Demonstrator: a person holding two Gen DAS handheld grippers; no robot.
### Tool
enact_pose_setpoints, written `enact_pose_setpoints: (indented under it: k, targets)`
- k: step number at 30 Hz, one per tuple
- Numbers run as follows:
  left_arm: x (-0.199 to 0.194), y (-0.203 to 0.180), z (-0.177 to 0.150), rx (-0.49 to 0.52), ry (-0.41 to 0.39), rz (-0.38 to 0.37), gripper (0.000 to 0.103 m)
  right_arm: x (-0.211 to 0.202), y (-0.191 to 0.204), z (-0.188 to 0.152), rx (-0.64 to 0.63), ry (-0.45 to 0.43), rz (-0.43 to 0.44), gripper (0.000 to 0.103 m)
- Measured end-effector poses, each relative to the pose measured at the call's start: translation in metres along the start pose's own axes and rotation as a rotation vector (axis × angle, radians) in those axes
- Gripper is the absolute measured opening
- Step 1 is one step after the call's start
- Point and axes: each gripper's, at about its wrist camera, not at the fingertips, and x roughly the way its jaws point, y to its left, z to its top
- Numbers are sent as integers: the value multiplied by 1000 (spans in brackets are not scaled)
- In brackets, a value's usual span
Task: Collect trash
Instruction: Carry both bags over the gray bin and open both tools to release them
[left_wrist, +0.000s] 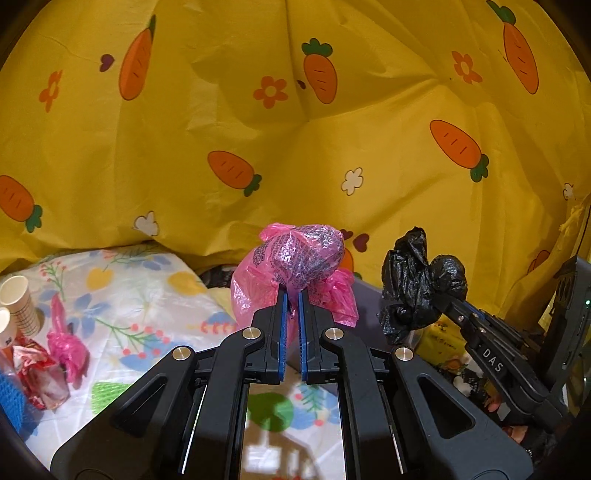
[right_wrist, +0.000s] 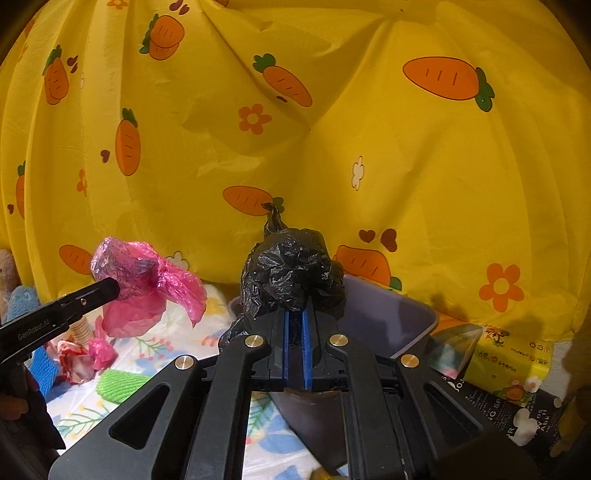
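Yellow carrot-print curtain (left_wrist: 295, 129) behind a floral tablecloth (left_wrist: 140, 295).
Left gripper (left_wrist: 291, 295) pinches a pink bag (left_wrist: 295, 266) at its fingertips; right gripper (right_wrist: 294, 314) clamps a black bag (right_wrist: 288, 273) over a grey bin (right_wrist: 388, 314).

we count two claws, the left claw (left_wrist: 292, 295) and the right claw (right_wrist: 295, 314), one per hand. we count two held bags: one pink bag (left_wrist: 295, 266) and one black bag (right_wrist: 290, 273). on the worktop (left_wrist: 155, 280) near its left edge we see two paper cups, one cup (left_wrist: 18, 299) behind the other cup (left_wrist: 5, 328), one small pink wad (left_wrist: 66, 343), one red-and-white wrapper (left_wrist: 37, 369), one blue net piece (left_wrist: 9, 398) and one green net piece (right_wrist: 118, 384). at the right edge we count one grey bin (right_wrist: 391, 317) and one yellow tissue pack (right_wrist: 509, 362). behind it all hangs one yellow carrot-print sheet (left_wrist: 295, 129).
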Motion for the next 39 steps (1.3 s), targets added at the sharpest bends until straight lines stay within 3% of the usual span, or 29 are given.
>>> enact_pose_setpoints:
  k: [10,32,35,37,38,39]
  targets:
    - [76,-17,9,-38,73,-139,5,33,-24,-7,18,40,-85,7]
    - [132,-17,-10,-102,176,-210,6,66,-30,-21,12,124,-121,7]
    - [135,-15,-13,-107,193,-202,14,69,-30,-22,9,134,-117,7]
    - [135,-14,-14,-110,197,-186,32,70,-30,-23,7,140,-119,11]
    - [134,-13,-14,-112,194,-174,56,71,-31,-24,8,141,-122,22]
    - [131,-11,-14,-116,181,-167,67,71,-30,-24,9,141,-124,30]
